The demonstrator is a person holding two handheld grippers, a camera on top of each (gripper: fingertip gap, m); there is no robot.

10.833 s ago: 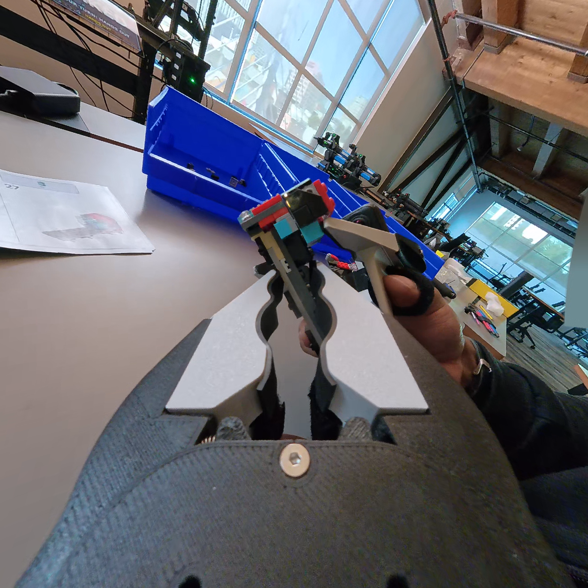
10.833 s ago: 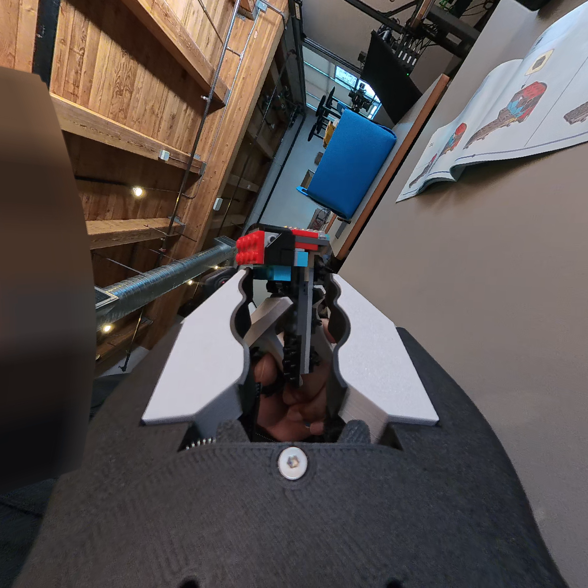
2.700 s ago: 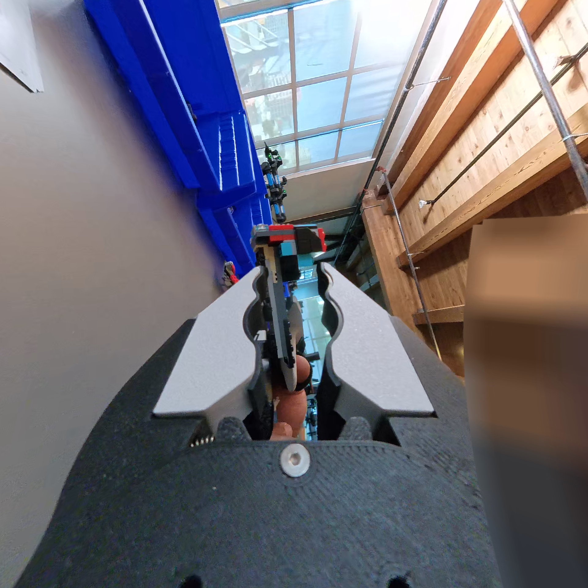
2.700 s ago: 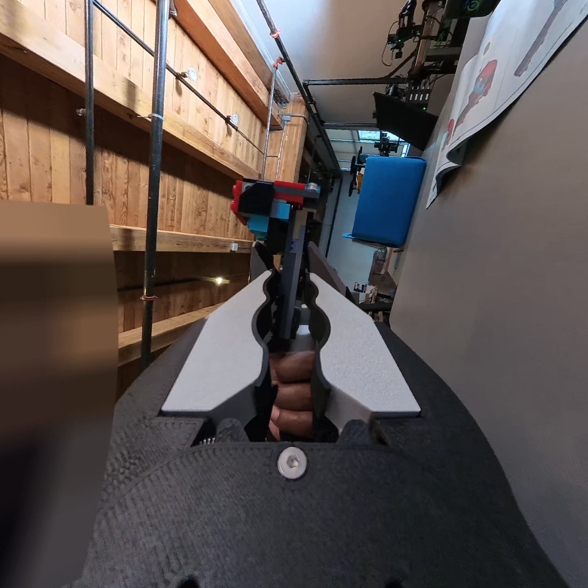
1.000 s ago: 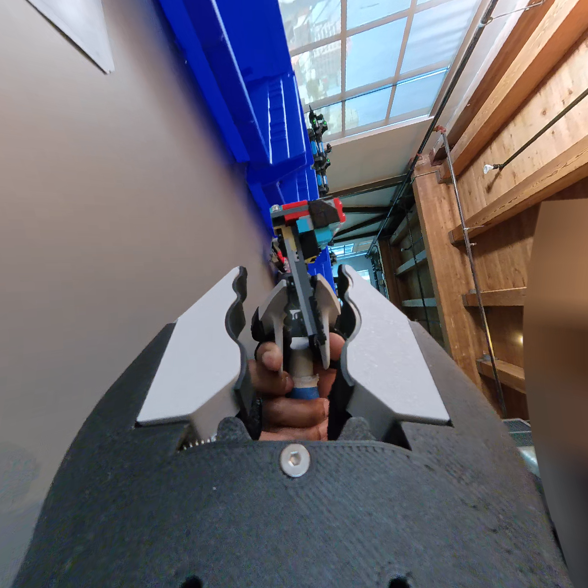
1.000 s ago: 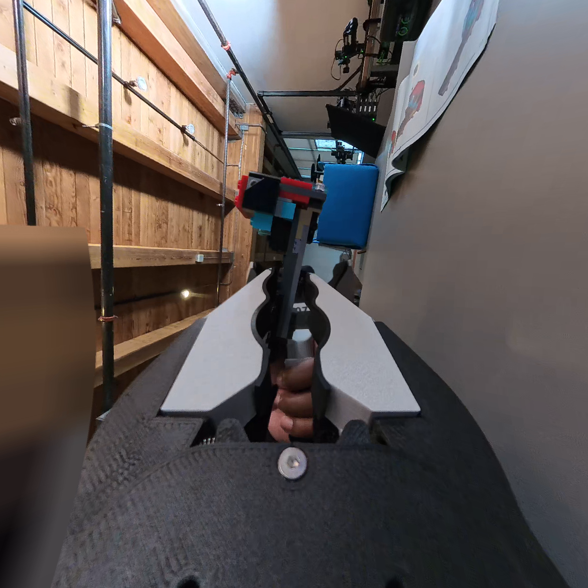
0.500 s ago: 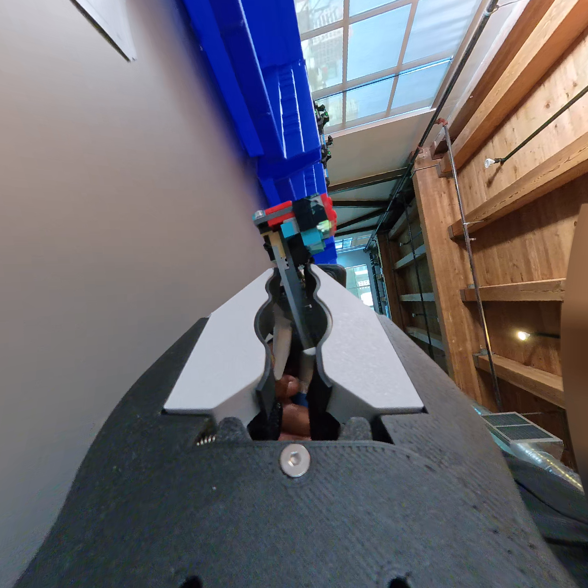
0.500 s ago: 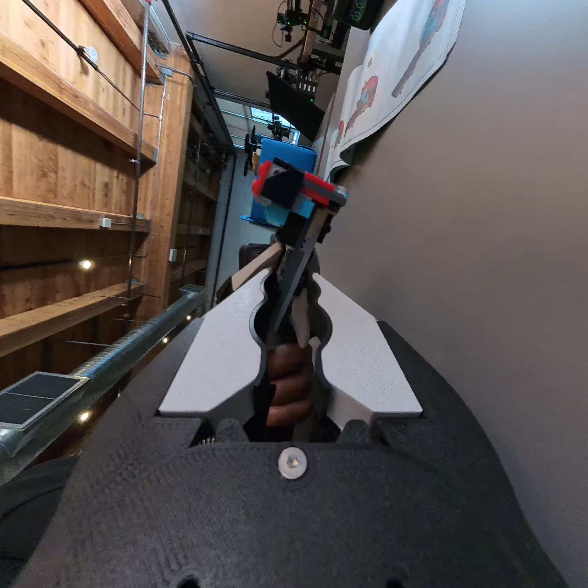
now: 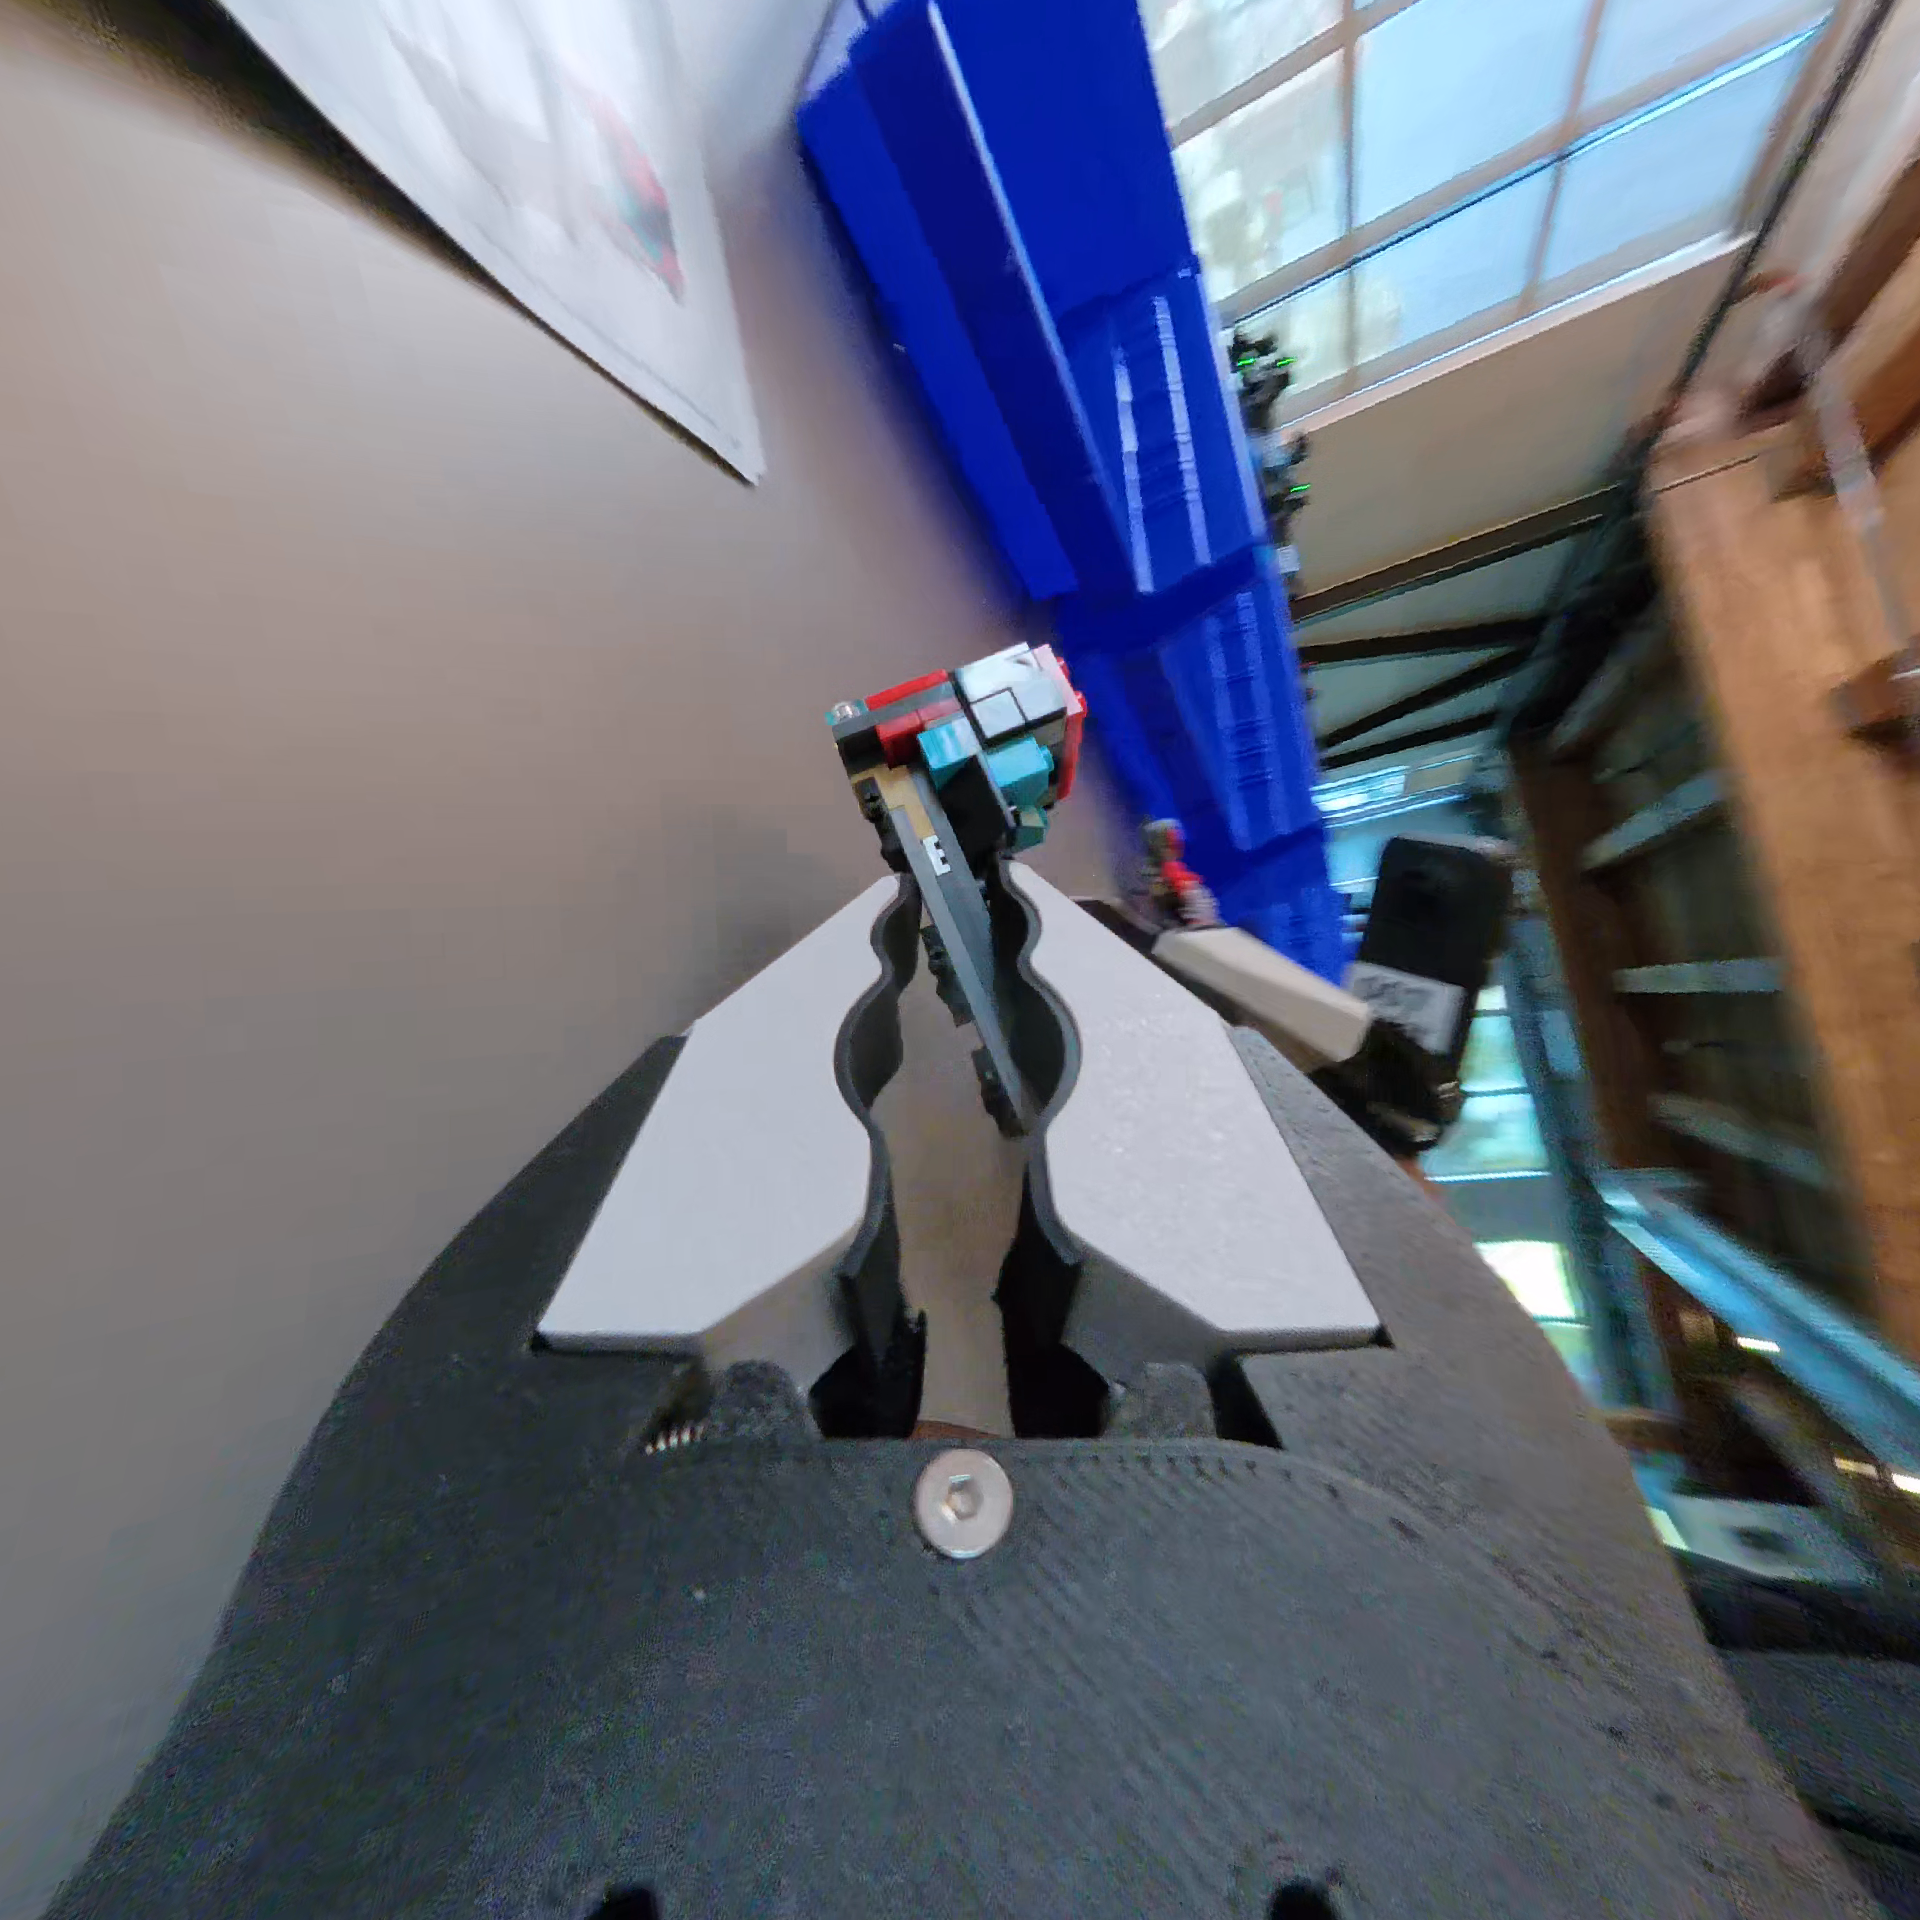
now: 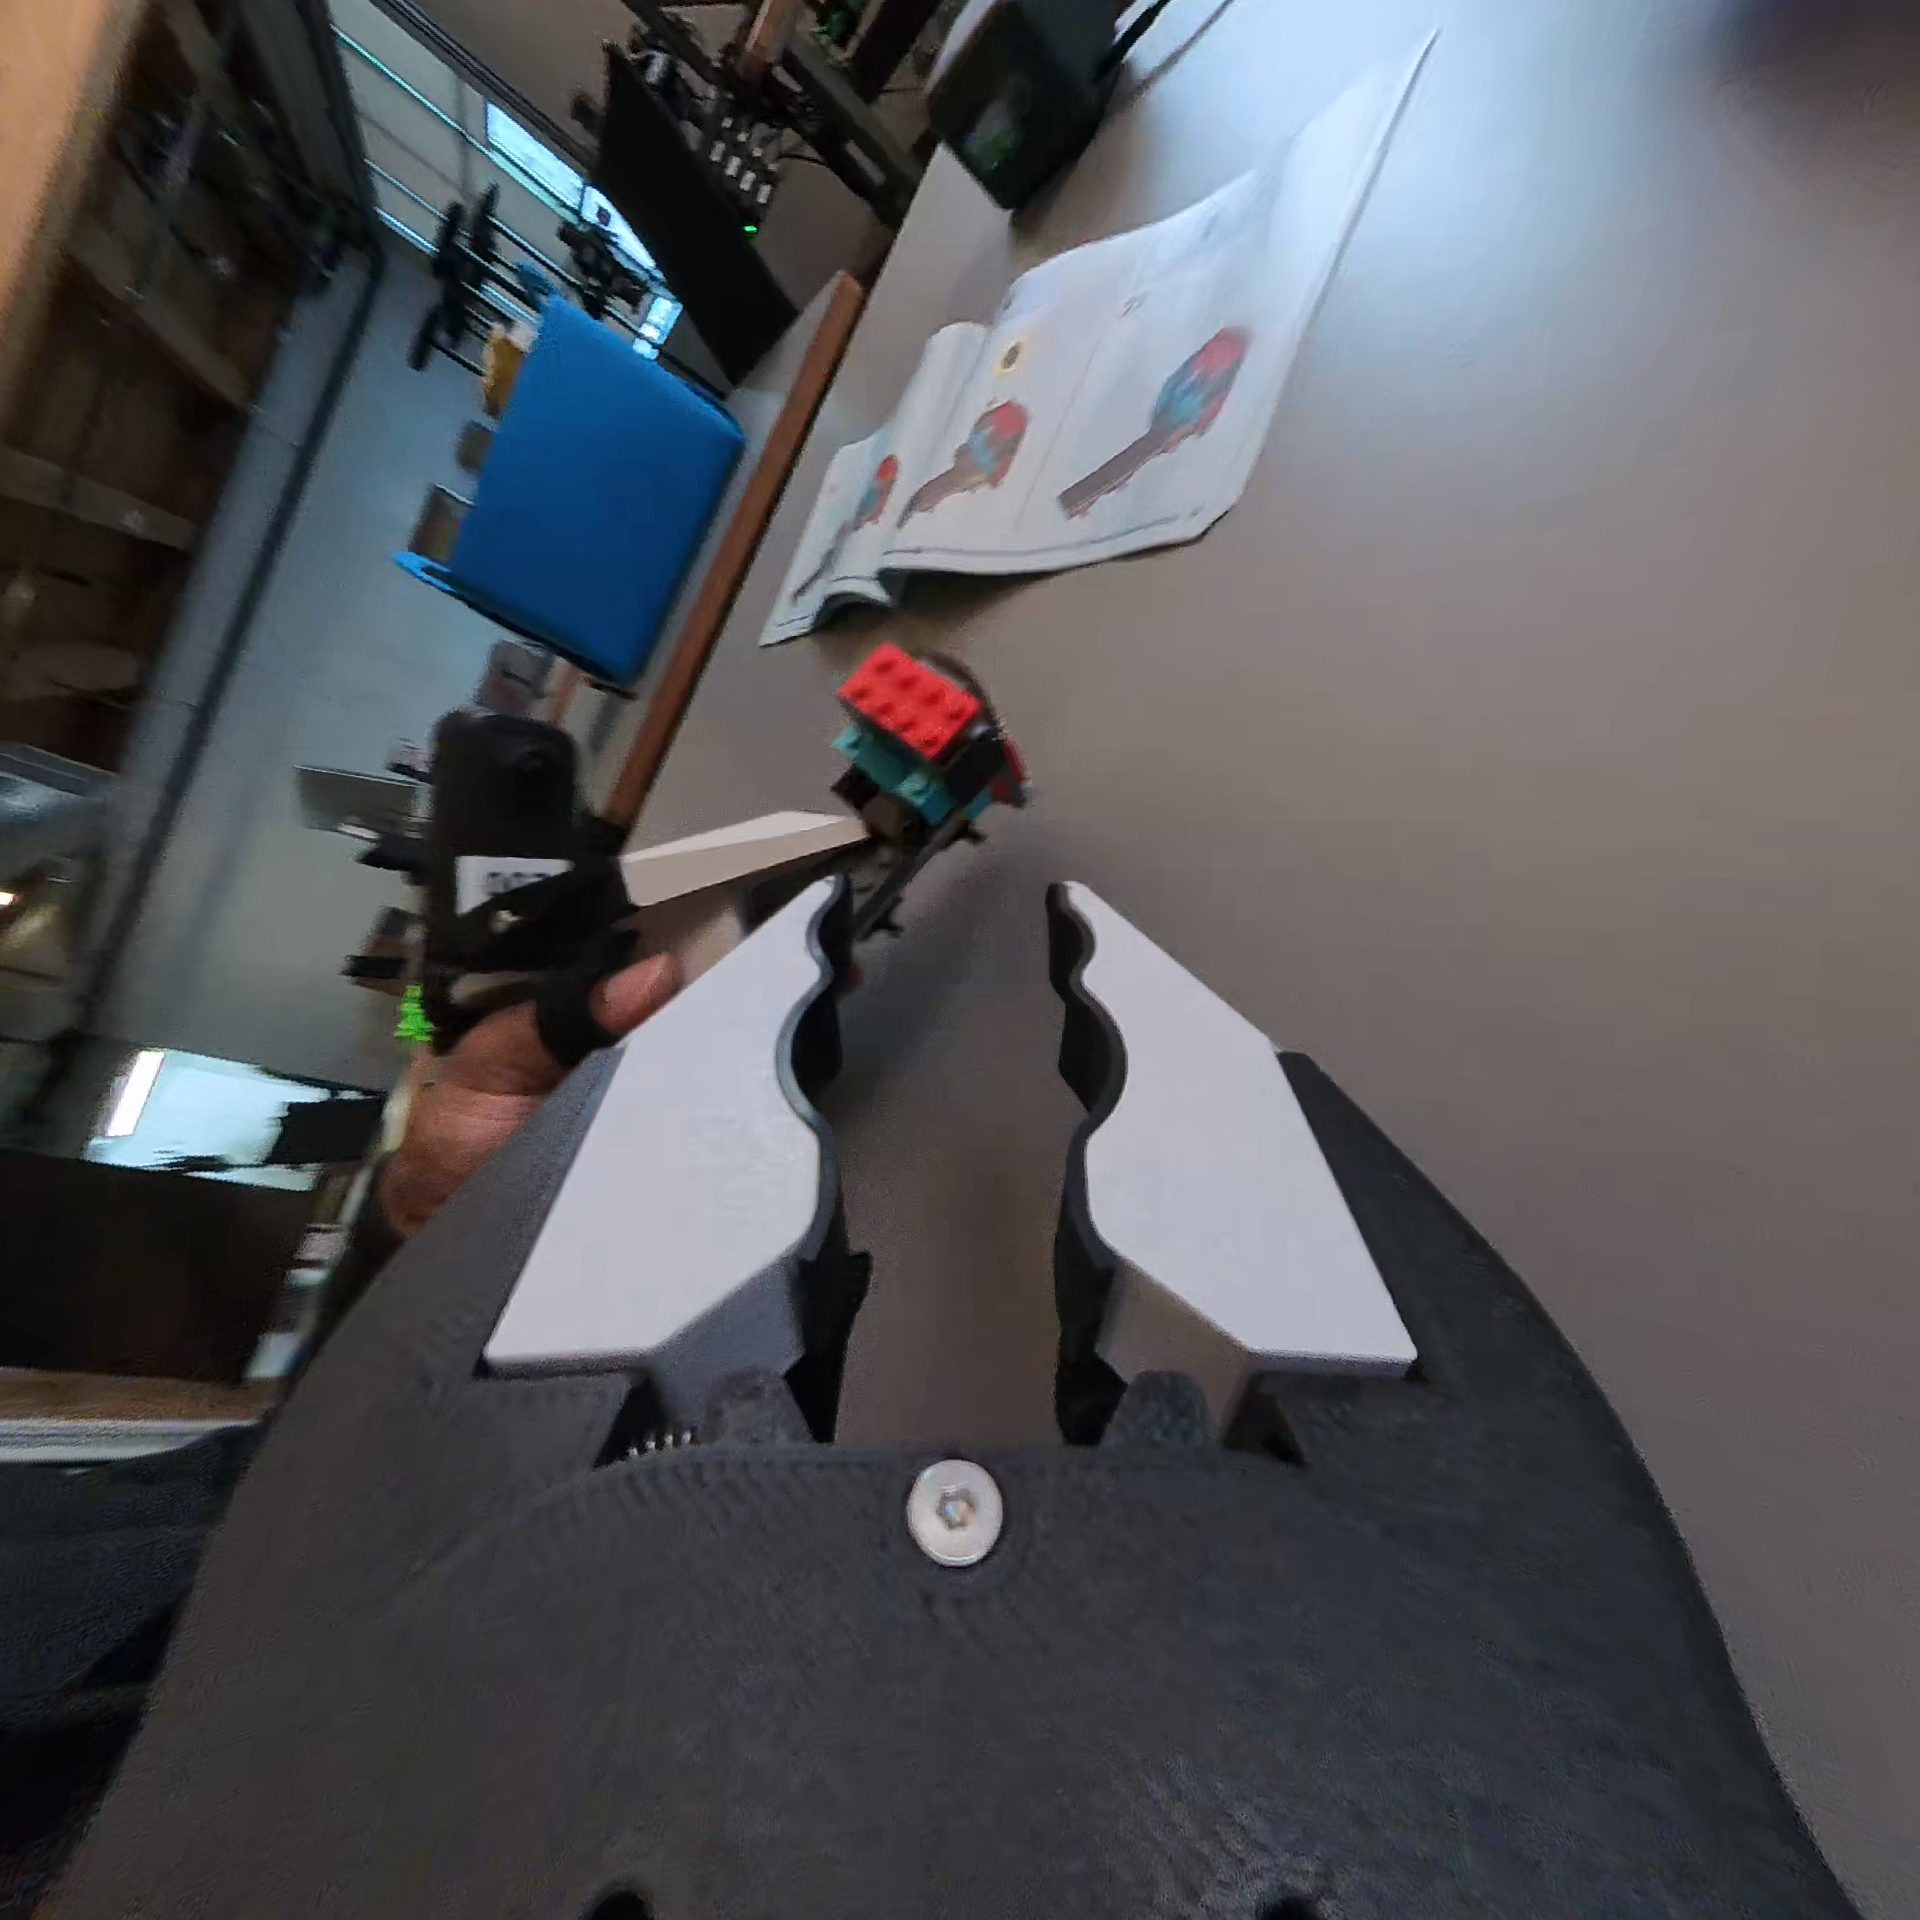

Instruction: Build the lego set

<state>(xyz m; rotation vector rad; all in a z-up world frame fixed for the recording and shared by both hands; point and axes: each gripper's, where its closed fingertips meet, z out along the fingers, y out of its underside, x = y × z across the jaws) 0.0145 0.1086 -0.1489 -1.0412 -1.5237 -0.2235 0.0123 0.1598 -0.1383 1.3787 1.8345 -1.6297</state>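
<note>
The lego model [image 9: 966, 748] has a red, teal and black head on a long dark grey stem. My left gripper [image 9: 956, 883] is shut on the stem, with the head sticking out past the fingertips. In the right wrist view the model [image 10: 914, 748] is held above the table by the left gripper [image 10: 862, 831], which reaches in from the left. My right gripper [image 10: 945, 894] is open and empty, just behind and right of the model. It also shows at the right of the left wrist view [image 9: 1257, 987].
A grey table [image 10: 1455, 831] lies under both grippers. An open instruction booklet [image 10: 1091, 436] lies beyond the model and also shows in the left wrist view [image 9: 520, 208]. Blue bins [image 9: 1039, 312] stand on the table. A blue chair [image 10: 592, 488] stands past the table edge. Left tips to right tips: about 5 cm.
My right gripper has let go of the stem, opened and pulled back from the model. My left gripper stays shut on it and now holds it alone. Both views have swung towards the table.
</note>
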